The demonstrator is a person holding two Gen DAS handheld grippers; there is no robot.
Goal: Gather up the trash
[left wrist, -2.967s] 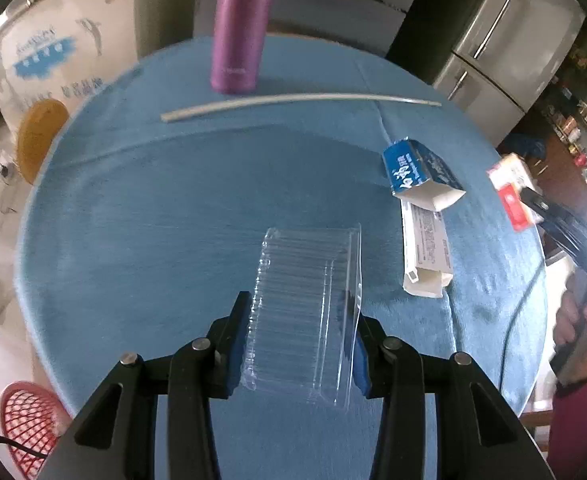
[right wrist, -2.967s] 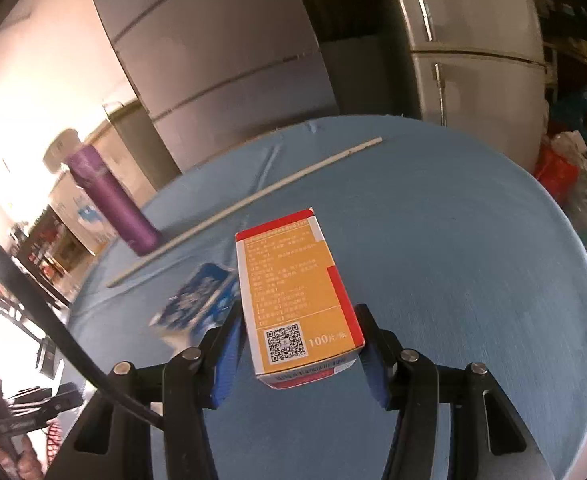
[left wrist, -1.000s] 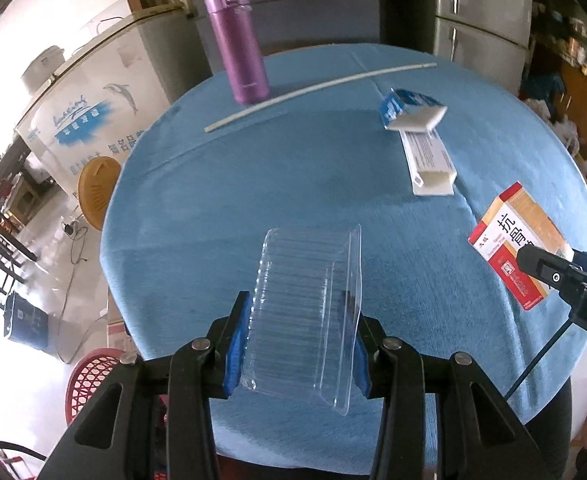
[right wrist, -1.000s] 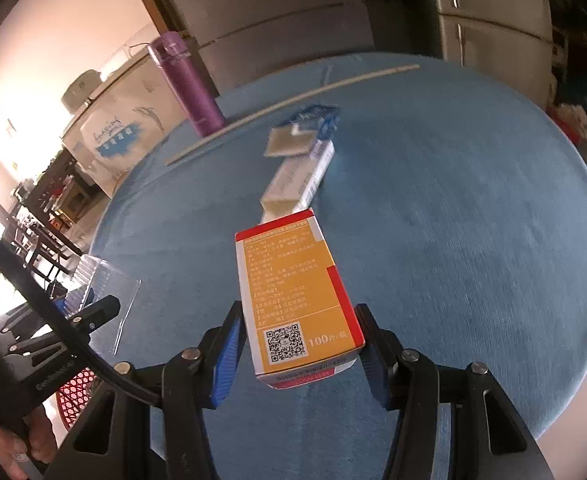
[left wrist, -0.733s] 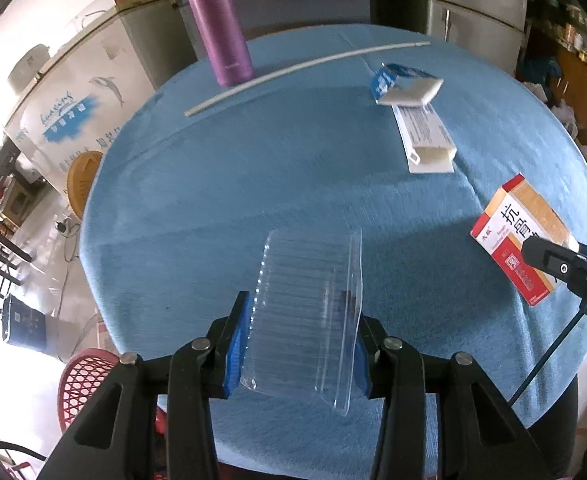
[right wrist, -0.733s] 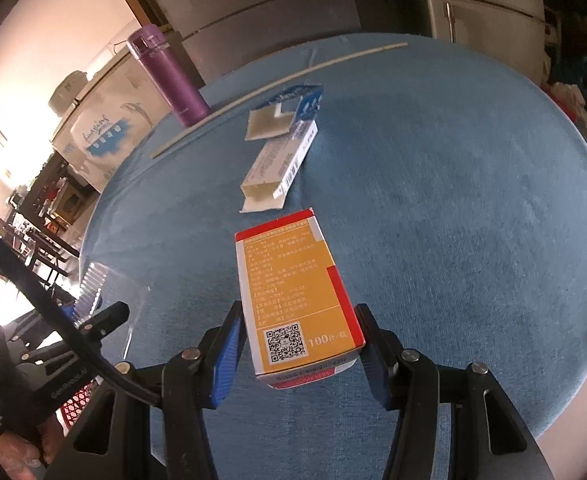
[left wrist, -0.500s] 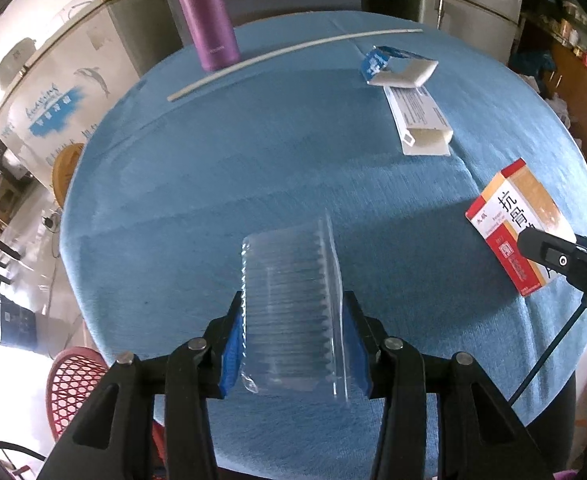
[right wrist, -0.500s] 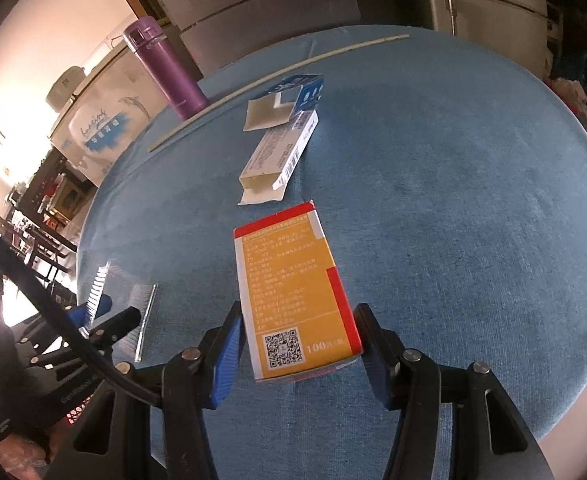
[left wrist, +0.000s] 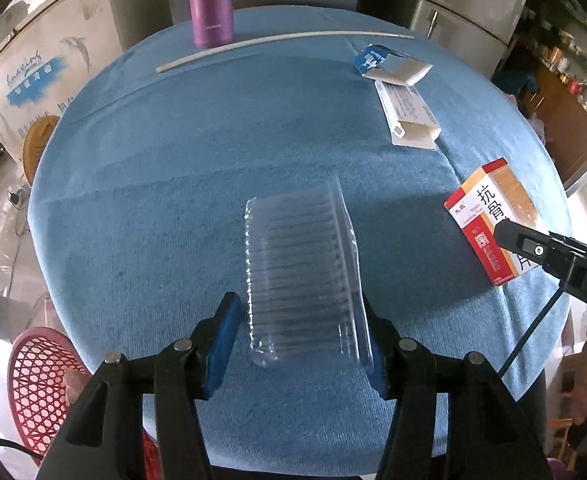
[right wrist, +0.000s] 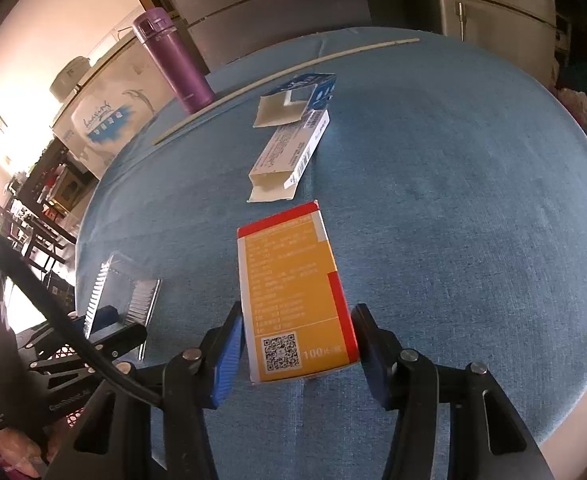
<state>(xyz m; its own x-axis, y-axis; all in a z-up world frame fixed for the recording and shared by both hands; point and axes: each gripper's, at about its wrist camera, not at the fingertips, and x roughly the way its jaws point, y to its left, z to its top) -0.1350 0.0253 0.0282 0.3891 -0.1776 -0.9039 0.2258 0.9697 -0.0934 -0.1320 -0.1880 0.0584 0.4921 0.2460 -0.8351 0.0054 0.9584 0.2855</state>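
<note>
A clear ribbed plastic tray [left wrist: 301, 276] lies on the blue tablecloth [left wrist: 153, 200] between the fingers of my left gripper [left wrist: 297, 344]. Its jaws are opening, and a gap shows beside the left pad. The right wrist view shows the same tray [right wrist: 121, 296] at the table's left edge, with the left gripper [right wrist: 93, 340] behind it. My right gripper [right wrist: 297, 348] is shut on an orange and red medicine box [right wrist: 289, 292], pads on its two long sides, tilted down over the cloth. In the left wrist view that box [left wrist: 493, 220] is at the right, partly behind a black finger.
A purple flask [left wrist: 209, 4] stands at the far edge, with a long white rod [left wrist: 285, 40] lying in front of it. Two opened cartons, one blue [left wrist: 393, 66] and one white [left wrist: 407, 116], lie far right. A red mesh basket [left wrist: 37, 384] sits on the floor below the table's near-left edge.
The left jaws have widened and the clear tray has tipped out of their grip onto the cloth. The left gripper has sunk toward the table. The orange box has tilted a little.
</note>
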